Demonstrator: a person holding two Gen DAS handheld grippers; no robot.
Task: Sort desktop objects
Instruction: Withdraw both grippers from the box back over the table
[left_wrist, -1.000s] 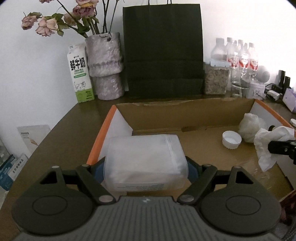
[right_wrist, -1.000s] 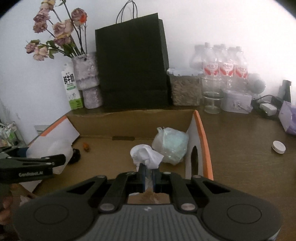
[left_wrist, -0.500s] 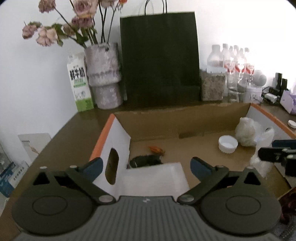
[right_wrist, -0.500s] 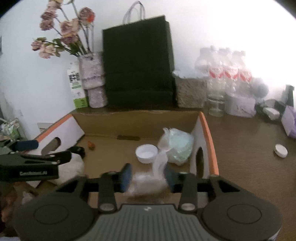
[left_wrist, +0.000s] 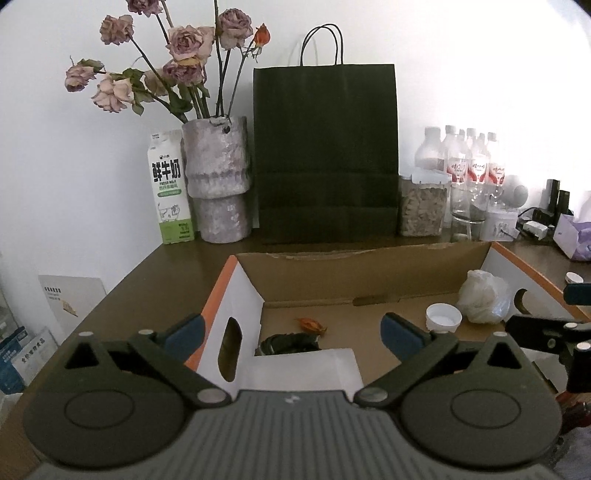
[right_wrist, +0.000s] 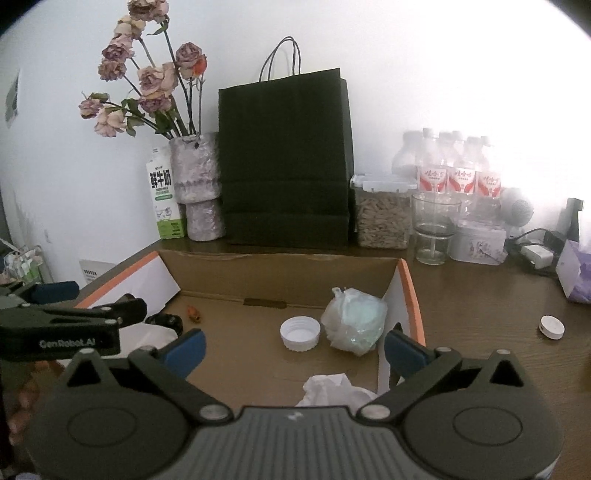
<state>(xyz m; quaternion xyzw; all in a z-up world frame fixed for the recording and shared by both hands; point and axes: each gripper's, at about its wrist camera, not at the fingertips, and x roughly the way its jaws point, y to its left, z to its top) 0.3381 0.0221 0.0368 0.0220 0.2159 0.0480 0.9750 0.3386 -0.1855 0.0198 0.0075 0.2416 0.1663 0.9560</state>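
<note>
Near us, the right gripper (right_wrist: 293, 347) has just opened its fingers wide, and the crumpled tissue (right_wrist: 334, 387) lies loose below them in the cardboard box (right_wrist: 410, 291). The left gripper (left_wrist: 291, 330) is wide too, over a white packet (left_wrist: 306, 369). Farther right, a white cap (right_wrist: 553, 326) sits on the tabletop (right_wrist: 480, 295). Reaching for it, the fingers might bump the box wall.

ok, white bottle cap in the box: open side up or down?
Open side up. The white bottle cap shows its hollow inside and ribbed rim, resting on the cardboard box floor.
</note>
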